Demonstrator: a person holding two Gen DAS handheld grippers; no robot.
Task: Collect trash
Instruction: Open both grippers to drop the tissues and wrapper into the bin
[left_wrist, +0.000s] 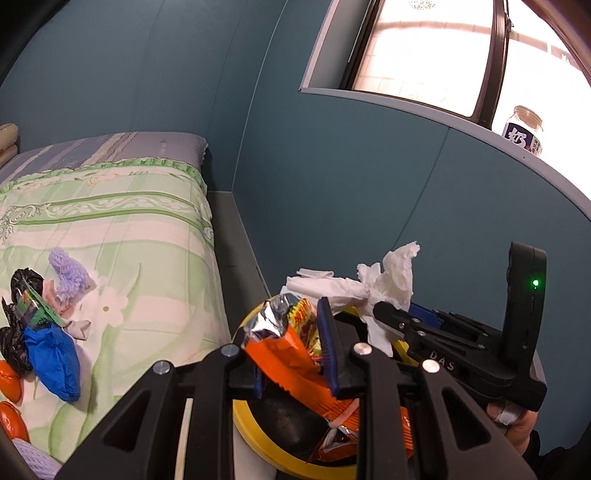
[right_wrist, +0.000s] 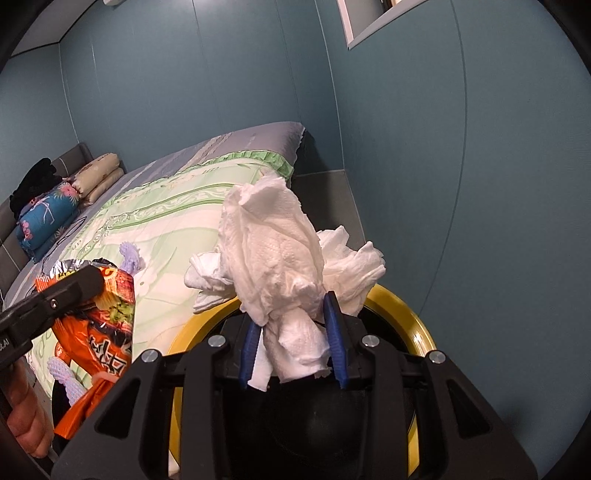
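My left gripper (left_wrist: 291, 347) is shut on an orange snack wrapper (left_wrist: 295, 354) with a silver inside, held over the yellow-rimmed bin (left_wrist: 255, 432) beside the bed. The wrapper also shows in the right wrist view (right_wrist: 99, 332), with the left gripper (right_wrist: 74, 288) clamped on it. My right gripper (right_wrist: 293, 339) is shut on a wad of white tissue (right_wrist: 273, 254) above the same bin (right_wrist: 413, 332). The tissue (left_wrist: 369, 291) and right gripper (left_wrist: 384, 314) show in the left wrist view, just right of the wrapper.
On the green floral bedspread (left_wrist: 122, 221) lie a blue bag (left_wrist: 53, 354), black plastic (left_wrist: 22, 284), a purple knitted piece (left_wrist: 68, 273) and orange items (left_wrist: 9, 376). Pillows (right_wrist: 96, 177) sit at the headboard. A bottle (left_wrist: 524, 131) stands on the window ledge.
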